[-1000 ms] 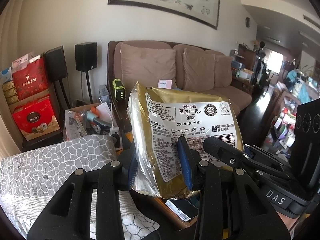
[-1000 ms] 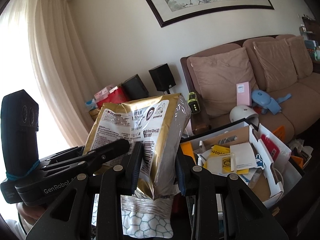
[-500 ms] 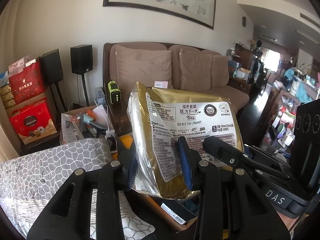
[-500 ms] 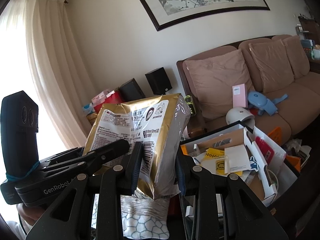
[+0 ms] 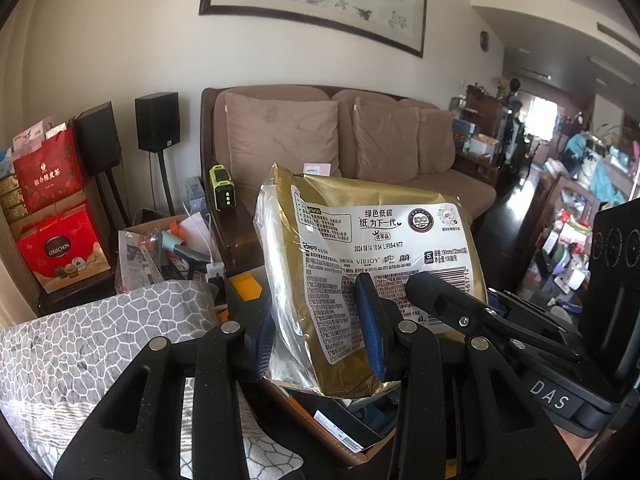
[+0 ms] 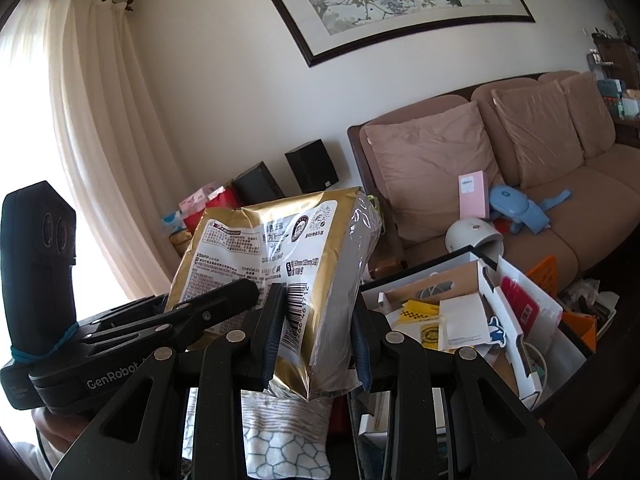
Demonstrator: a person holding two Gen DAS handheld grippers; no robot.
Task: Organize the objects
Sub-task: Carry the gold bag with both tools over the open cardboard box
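Brown sofa (image 6: 592,216) w/ pink box (image 6: 474,195), blue toy (image 6: 516,204).

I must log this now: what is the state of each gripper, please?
Left gripper: shut on the gold plastic tissue pack.
Right gripper: shut on the same pack, at its other end.

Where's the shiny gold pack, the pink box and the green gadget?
gold pack (image 5: 384,236): left wrist view, on its white printed label.
pink box (image 6: 474,194): right wrist view, middle of its front.
green gadget (image 5: 222,188): left wrist view, on its front face.
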